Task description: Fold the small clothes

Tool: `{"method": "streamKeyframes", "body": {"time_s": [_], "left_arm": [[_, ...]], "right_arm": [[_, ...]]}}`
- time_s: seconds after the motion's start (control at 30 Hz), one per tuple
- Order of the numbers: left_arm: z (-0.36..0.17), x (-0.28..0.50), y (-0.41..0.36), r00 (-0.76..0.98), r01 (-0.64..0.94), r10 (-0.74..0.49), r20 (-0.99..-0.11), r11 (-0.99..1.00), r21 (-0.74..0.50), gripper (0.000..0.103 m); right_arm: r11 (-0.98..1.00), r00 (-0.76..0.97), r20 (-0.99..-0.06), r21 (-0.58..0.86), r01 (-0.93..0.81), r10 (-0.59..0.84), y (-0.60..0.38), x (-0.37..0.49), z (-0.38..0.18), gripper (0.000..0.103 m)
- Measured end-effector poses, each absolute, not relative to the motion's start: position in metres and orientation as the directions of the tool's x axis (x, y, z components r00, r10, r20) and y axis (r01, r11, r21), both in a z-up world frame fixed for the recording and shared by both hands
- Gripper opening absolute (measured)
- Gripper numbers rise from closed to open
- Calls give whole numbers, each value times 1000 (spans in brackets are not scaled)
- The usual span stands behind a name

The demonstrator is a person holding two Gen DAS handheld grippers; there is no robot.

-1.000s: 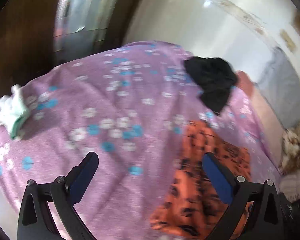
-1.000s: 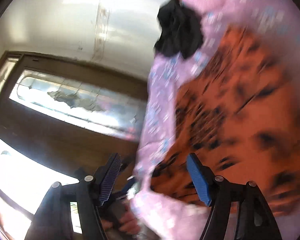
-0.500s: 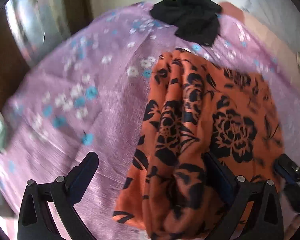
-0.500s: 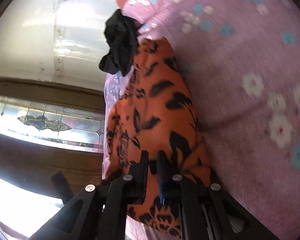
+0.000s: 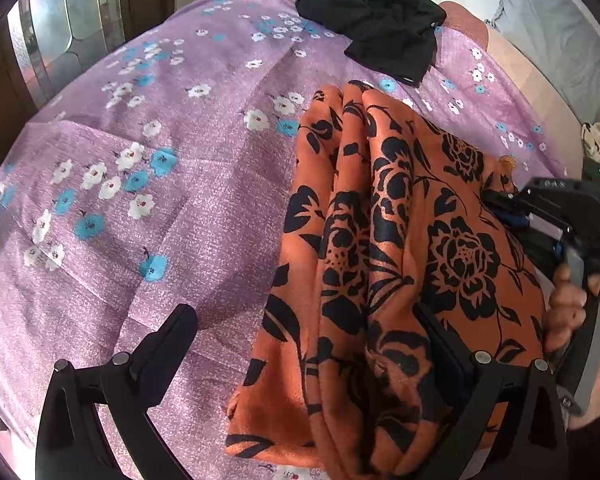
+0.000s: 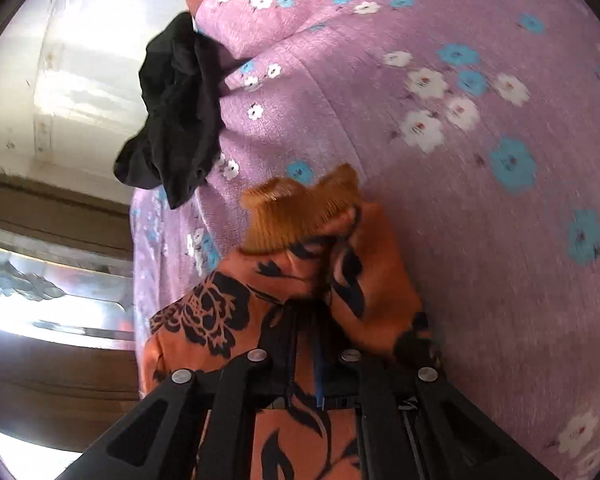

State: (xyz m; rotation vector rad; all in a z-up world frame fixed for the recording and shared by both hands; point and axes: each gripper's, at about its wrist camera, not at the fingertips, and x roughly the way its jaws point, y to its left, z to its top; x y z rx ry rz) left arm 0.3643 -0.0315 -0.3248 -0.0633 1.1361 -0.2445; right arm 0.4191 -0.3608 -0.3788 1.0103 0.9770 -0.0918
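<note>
Surface: a bed under a purple floral sheet (image 5: 172,208), printed with white and blue flowers; the sheet shows fold creases.
Orange garment: an orange cloth with black rose print (image 5: 380,280) lies bunched in long ridges toward the right side of the bed, running from the near edge up toward the far edge; in the right wrist view it (image 6: 300,292) is gathered right at the fingertips, with a ribbed orange hem sticking up past them.
Black garment: a crumpled black cloth (image 5: 380,28) sits near the far edge of the bed, just beyond the orange one and apart from it (the two do not touch in the left wrist view).
Left gripper: left gripper (image 5: 312,344) has its jaws spread wide; the left finger is over bare sheet, the right finger lies against the orange cloth, nothing pinched.
Right gripper: right gripper (image 6: 312,344) has just been closing and its jaws are pressed together on a fold of the orange cloth.
Hand: the person's right hand (image 5: 572,304) holds that gripper's handle at the right edge of the bed.
</note>
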Motion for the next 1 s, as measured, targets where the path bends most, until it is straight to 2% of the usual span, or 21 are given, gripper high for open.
{"method": "streamKeyframes", "body": {"time_s": [0.03, 0.07, 0.13, 0.23, 0.37, 0.43, 0.5, 0.63, 0.83, 1.0], "left_arm": [[-325, 365, -30, 390, 163, -230, -892, 970, -179, 103], [-324, 363, -27, 386, 166, -231, -893, 970, -179, 103], [-320, 359, -25, 386, 175, -225, -895, 970, -168, 103], [-313, 348, -21, 408, 202, -210, -888, 970, -136, 103], [-314, 345, -14, 397, 216, -226, -889, 965, -149, 103], [-315, 344, -8, 392, 217, -227, -892, 965, -151, 103], [-315, 341, -4, 405, 222, -207, -891, 967, -124, 103], [-316, 341, -5, 400, 241, -207, -893, 964, -115, 103], [-316, 339, -2, 401, 243, -206, -893, 963, -113, 103], [-316, 341, -6, 404, 244, -203, -892, 964, -108, 103]], "right_arm": [[586, 578, -744, 645, 491, 335, -359, 421, -373, 7], [631, 563, -769, 605, 486, 303, -352, 423, -365, 12], [740, 561, -789, 530, 415, 250, -331, 429, -343, 14], [796, 574, -744, 554, 244, 341, -286, 437, -317, 14], [852, 523, -765, 508, 129, 376, -230, 457, -308, 14], [897, 443, -831, 425, 119, 335, -204, 475, -324, 14], [908, 420, -852, 398, 129, 314, -196, 489, -340, 12], [863, 419, -833, 468, 189, 361, -212, 496, -342, 12], [827, 492, -758, 548, 126, 427, -235, 446, -312, 14], [884, 532, -776, 456, 100, 340, -253, 380, -288, 14]]}}
